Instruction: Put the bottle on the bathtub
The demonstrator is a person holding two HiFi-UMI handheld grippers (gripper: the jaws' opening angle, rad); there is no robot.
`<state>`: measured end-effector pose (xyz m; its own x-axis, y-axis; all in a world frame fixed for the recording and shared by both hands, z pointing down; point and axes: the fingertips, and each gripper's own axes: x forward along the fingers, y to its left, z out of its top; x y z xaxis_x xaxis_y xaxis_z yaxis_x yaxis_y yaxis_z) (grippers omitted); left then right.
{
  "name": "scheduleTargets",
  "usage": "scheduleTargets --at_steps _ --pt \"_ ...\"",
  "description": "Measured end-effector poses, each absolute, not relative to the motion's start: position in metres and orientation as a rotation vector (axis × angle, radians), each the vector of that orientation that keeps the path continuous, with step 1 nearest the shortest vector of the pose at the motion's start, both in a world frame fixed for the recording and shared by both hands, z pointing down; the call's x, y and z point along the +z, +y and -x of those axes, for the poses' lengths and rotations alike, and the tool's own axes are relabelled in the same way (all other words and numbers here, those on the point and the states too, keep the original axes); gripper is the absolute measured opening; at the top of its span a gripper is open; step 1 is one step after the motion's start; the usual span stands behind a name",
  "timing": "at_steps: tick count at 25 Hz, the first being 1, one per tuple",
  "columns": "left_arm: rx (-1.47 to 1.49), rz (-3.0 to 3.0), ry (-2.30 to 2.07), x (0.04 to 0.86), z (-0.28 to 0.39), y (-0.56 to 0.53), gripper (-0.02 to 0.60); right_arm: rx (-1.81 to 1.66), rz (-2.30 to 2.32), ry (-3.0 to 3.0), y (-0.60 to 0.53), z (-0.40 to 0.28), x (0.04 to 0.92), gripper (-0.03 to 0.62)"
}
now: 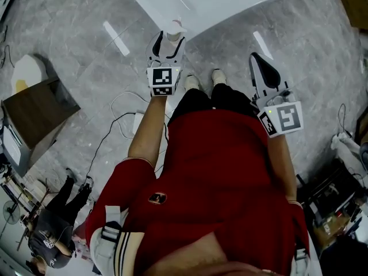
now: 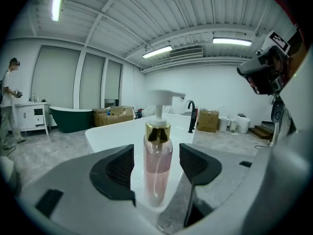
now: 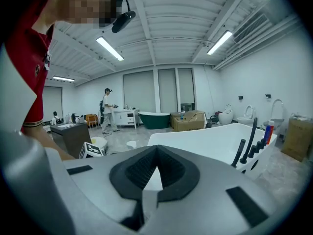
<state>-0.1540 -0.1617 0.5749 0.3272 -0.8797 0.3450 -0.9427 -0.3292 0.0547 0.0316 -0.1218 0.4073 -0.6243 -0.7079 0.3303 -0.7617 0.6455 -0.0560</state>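
Bottle [image 2: 158,151]: clear, pink liquid inside, gold collar, white pump head. It stands upright on the near end of the rim of the white bathtub [image 2: 110,133].

Left tongs [image 2: 156,166]: open. I see the two dark pads [image 2: 116,173] on either side of the bottle with a gap on each side, so neither is pressing on it. The bottle's base rests on the rim, not in my grip.

Right tongs [image 3: 155,173]: closed, pad tips meeting, nothing between them. From the head view they hang well off to the right of the bottle, above the grey stone floor [image 1: 75,33].

Bathtub from the right side: its long white rim runs away from me, and black tap fittings [image 3: 247,143] rise at its right edge.

Head view: the left arm reaches forward to the tub's corner, and the bottle's pump top shows just beyond the marker cube [image 1: 163,80].

Background: a dark green tub [image 2: 71,119] and cardboard boxes [image 2: 115,115] sit far back, and a person [image 2: 9,104] stands at the far left by a white cabinet.
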Motion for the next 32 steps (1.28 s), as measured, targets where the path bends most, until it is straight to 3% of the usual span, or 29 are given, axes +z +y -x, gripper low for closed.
scheduleTargets --at_steps 22,28,32 --pt "0.038 -2.473 -1.789 0.388 0.149 -0.073 0.252 0.238 -1.043 -2.856 -0.098 0.007 0.366 -0.002" --pt "0.002 -2.433 -1.879 0.351 0.123 -0.054 0.205 0.193 -0.926 -2.956 -0.091 -0.008 0.34 -0.002" --pt "-0.002 -2.391 -1.949 0.334 0.093 -0.041 0.127 0.158 -0.848 -3.009 -0.083 -0.032 0.325 -0.002"
